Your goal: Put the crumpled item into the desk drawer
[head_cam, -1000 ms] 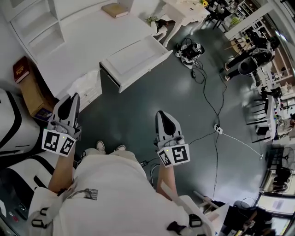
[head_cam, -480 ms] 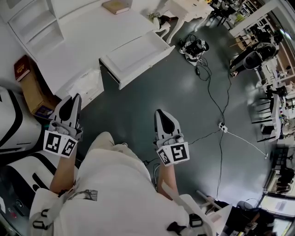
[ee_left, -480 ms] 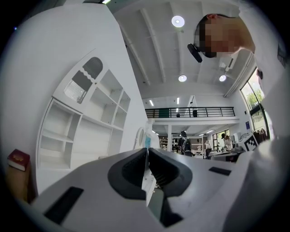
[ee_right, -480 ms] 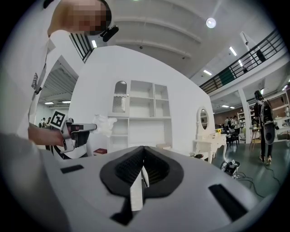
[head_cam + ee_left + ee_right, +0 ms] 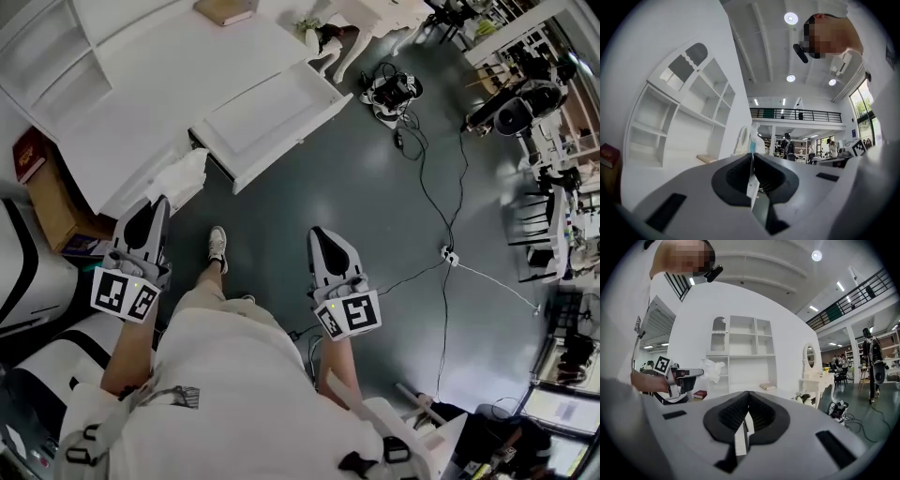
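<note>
Crumpled item [image 5: 180,176] hangs at the tip of your left gripper [image 5: 157,202], whose jaws are pinched together on a thin edge of it, just near and left of the open desk drawer [image 5: 267,112]. Your right gripper [image 5: 319,234] is closed on nothing. That slim pinch could drop it on the floor [image 5: 309,187] if you swing fast, or it may snag the drawer's front edge.

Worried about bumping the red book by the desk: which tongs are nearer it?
Left. The left tongs, shut on the crumpled item, are lower right of the red book in the head view; the right tongs are farther right, over the floor.
</note>
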